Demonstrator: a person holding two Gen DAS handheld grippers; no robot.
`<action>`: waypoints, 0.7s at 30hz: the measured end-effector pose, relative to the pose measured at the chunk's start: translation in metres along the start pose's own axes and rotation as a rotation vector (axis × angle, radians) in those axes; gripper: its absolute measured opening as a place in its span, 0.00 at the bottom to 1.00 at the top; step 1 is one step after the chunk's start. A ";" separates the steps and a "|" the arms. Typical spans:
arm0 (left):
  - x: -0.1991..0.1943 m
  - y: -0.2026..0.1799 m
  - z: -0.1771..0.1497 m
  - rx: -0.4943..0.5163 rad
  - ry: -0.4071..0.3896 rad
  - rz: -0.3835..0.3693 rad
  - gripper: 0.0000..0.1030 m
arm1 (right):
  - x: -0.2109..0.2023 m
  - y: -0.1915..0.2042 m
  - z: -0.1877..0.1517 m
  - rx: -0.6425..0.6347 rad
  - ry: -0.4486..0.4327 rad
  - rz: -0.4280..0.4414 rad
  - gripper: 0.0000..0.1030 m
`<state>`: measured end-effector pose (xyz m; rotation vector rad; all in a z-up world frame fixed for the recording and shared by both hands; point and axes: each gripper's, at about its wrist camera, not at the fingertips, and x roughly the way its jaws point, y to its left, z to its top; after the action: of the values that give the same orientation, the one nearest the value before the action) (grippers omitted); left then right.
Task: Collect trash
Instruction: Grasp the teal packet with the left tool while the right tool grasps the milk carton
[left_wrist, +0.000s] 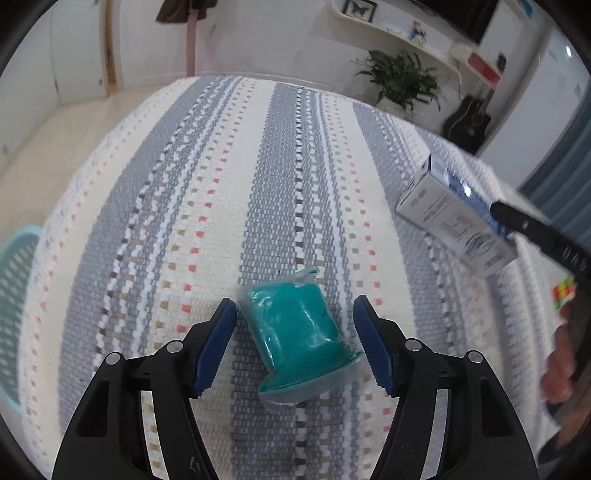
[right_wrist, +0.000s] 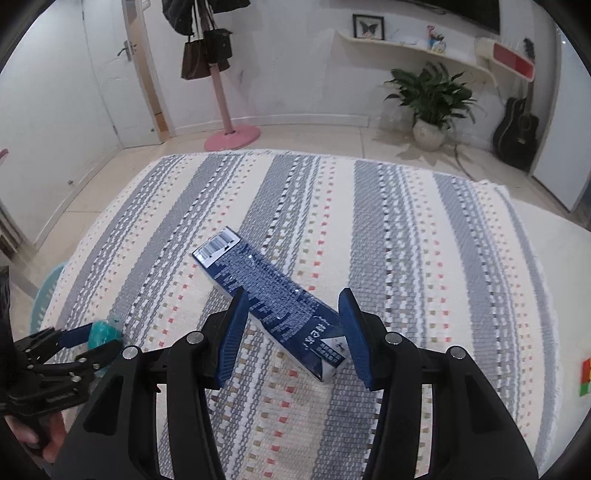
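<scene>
A teal packet (left_wrist: 295, 339) in clear plastic lies on the striped cloth (left_wrist: 184, 184). My left gripper (left_wrist: 293, 306) is open around it, a blue pad on each side, neither pressing. From the right wrist view the same packet (right_wrist: 105, 332) shows between the left gripper (right_wrist: 99, 345) fingers. My right gripper (right_wrist: 292, 295) is shut on a blue and white carton (right_wrist: 266, 295), held slantwise across the jaws with its barcode end pointing away. In the left wrist view the carton (left_wrist: 454, 221) hangs over the cloth at the right, with one black finger (left_wrist: 524, 225) on it.
A pale teal basket (left_wrist: 14, 295) (right_wrist: 48, 291) stands on the floor off the cloth's left edge. A colourful cube (right_wrist: 585, 376) (left_wrist: 563, 293) lies at the cloth's right side. Beyond the far edge stand a pink coat stand (right_wrist: 231, 136), a potted plant (right_wrist: 430, 99) and a guitar (right_wrist: 517, 133).
</scene>
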<state>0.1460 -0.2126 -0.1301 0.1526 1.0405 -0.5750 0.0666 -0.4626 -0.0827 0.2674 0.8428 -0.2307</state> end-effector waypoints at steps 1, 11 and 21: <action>0.001 -0.004 -0.001 0.025 -0.001 0.035 0.56 | 0.001 0.000 0.000 -0.007 0.000 -0.005 0.48; -0.004 -0.002 -0.006 0.074 0.010 0.056 0.37 | 0.004 0.005 -0.006 -0.001 0.086 0.096 0.53; -0.025 0.024 -0.006 0.029 -0.012 -0.111 0.36 | 0.013 0.043 -0.008 -0.082 0.102 0.010 0.63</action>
<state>0.1442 -0.1805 -0.1160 0.1172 1.0337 -0.6912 0.0831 -0.4208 -0.0917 0.2085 0.9491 -0.1737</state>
